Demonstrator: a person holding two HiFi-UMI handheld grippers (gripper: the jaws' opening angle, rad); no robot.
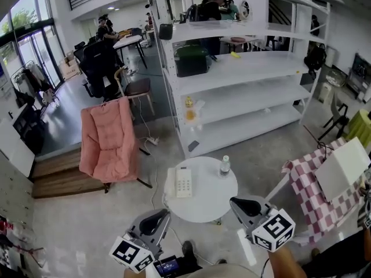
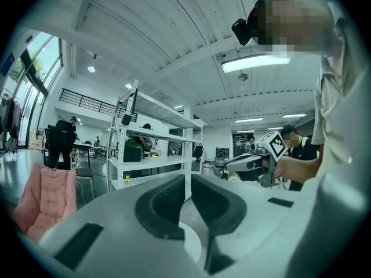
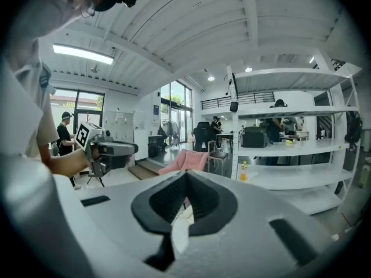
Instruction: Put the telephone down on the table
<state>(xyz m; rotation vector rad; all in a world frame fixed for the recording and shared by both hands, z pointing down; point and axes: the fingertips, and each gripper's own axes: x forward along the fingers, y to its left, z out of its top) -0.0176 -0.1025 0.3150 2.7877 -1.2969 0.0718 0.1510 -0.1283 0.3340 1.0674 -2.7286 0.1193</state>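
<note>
I am holding the left gripper (image 1: 155,218) and the right gripper (image 1: 240,204) with jaws closed together on nothing, apart from the round table (image 1: 203,214); the telephone (image 1: 183,182) is lying flat on it; the placement is reading as complete.

Grey shells on left gripper (image 1: 157,218), right gripper (image 1: 239,204); black pads (image 2: 165,204) ahead of white marker cube (image 1: 272,229) with black squares. Pale short-sleeved shirt (image 2: 333,103); black head camera (image 2: 242,30).
</note>
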